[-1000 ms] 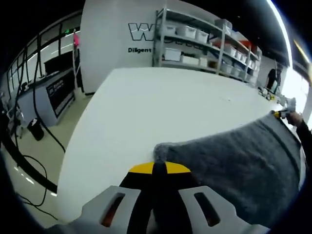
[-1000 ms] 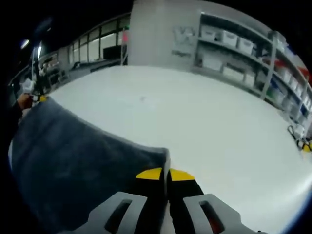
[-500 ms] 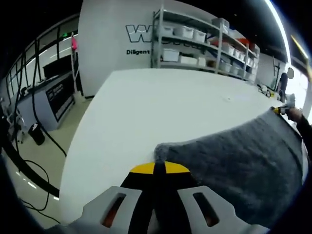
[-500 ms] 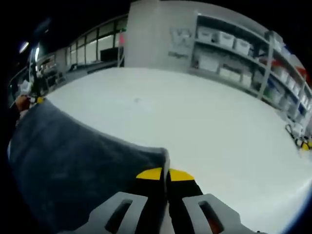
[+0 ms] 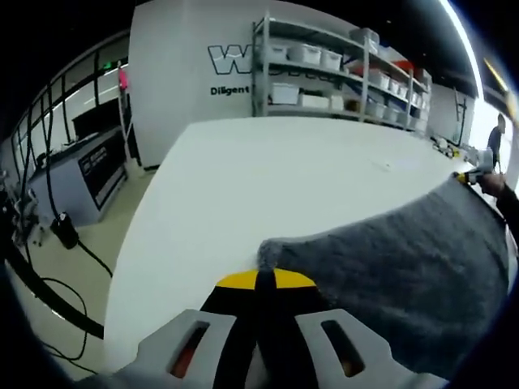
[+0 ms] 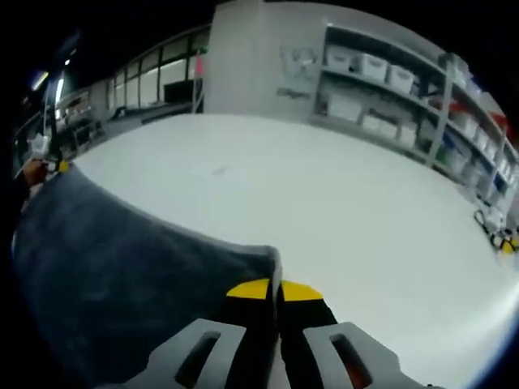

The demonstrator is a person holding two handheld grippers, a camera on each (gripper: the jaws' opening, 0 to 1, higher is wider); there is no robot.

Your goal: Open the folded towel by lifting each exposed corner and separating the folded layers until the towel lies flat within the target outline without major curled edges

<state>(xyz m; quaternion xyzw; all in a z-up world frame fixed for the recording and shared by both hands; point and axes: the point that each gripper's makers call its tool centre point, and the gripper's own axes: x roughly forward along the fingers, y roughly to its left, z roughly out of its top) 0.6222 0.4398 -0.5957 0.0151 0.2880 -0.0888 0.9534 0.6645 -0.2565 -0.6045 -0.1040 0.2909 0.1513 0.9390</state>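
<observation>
White tabletop (image 5: 243, 178), shelves (image 5: 340, 73) behind. Each hand-held gripper, left (image 5: 258, 279) and right (image 6: 276, 288), is clamped on a towel (image 5: 389, 275) corner, cloth stretched between them. Best: keep it taut, lower evenly.

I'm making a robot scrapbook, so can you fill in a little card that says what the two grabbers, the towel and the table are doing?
left gripper: jaws shut on one corner of the towel
right gripper: jaws shut on another corner
towel: grey, stretched between the two grippers, its held edge lifted
table: white, large, under the towel
shelves: behind the table, with white bins
</observation>
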